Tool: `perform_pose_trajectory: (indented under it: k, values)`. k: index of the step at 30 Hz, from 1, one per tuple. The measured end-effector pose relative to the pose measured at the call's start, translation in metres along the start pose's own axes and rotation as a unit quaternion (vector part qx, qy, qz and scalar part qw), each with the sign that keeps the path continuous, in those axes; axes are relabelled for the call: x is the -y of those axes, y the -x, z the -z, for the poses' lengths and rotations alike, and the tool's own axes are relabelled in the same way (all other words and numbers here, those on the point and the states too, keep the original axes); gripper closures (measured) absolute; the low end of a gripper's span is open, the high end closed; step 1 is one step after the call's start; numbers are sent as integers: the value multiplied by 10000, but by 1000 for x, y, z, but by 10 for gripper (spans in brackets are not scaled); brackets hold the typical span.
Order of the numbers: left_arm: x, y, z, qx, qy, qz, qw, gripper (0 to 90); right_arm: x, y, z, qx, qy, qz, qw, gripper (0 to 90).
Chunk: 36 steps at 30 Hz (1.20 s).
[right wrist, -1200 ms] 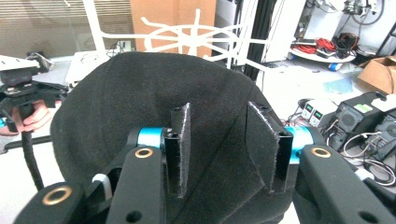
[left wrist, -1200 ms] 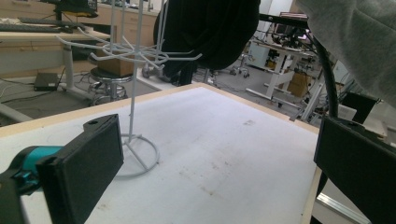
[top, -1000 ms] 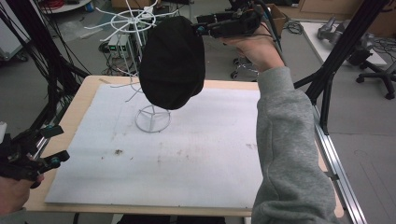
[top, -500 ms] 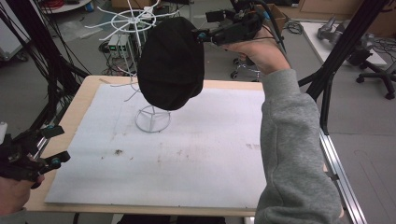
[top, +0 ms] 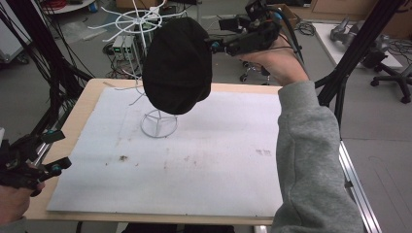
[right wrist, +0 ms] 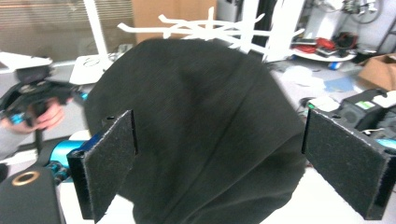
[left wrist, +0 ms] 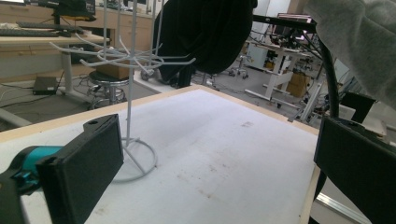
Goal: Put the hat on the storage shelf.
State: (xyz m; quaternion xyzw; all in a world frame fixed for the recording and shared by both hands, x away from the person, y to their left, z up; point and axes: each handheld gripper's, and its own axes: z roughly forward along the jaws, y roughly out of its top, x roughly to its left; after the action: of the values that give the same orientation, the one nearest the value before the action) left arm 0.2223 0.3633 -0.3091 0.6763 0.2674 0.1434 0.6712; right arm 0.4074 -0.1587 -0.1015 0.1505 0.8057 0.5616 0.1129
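Cap (top: 178,65): black, hung on white wire stand (top: 159,126) (worktop (top: 218,160))
Right tool (right wrist: 219,168): jaws wide, beside cap
Left tool (left wrist: 219,163): jaws wide, empty

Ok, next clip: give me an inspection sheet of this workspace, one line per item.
Surface: white mat on a wooden table, some brown stains.
Job's things: black cap hanging on a white wire rack.
Clutter: nothing seen.
Grippers: left gripper open at the table's near left corner; right gripper open, raised beside the cap.
Cables: black cable trailing from the right gripper.
Surroundings: office chair, benches, floor equipment.
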Motion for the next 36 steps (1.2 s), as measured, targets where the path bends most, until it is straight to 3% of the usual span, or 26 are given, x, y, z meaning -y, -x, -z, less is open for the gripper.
perform_pose_trajectory:
  k: [4, 12, 24, 36]
  values:
    - [0, 1, -3, 31, -24, -2, 10000, 18, 10, -10, 4, -135, -139, 89, 9998, 97]
    - [2, 3, -8, 72, -88, -16, 9999, 18, 27, -25, 16, -201, -68, 163, 9996, 97]
    - [2, 2, -11, 87, -82, -21, 9999, 18, 50, -38, 22, -341, -58, 156, 9993, 97]
    - [3, 2, -13, 93, -82, -17, 9999, 18, 85, -50, 25, -370, -100, 126, 9992, 97]
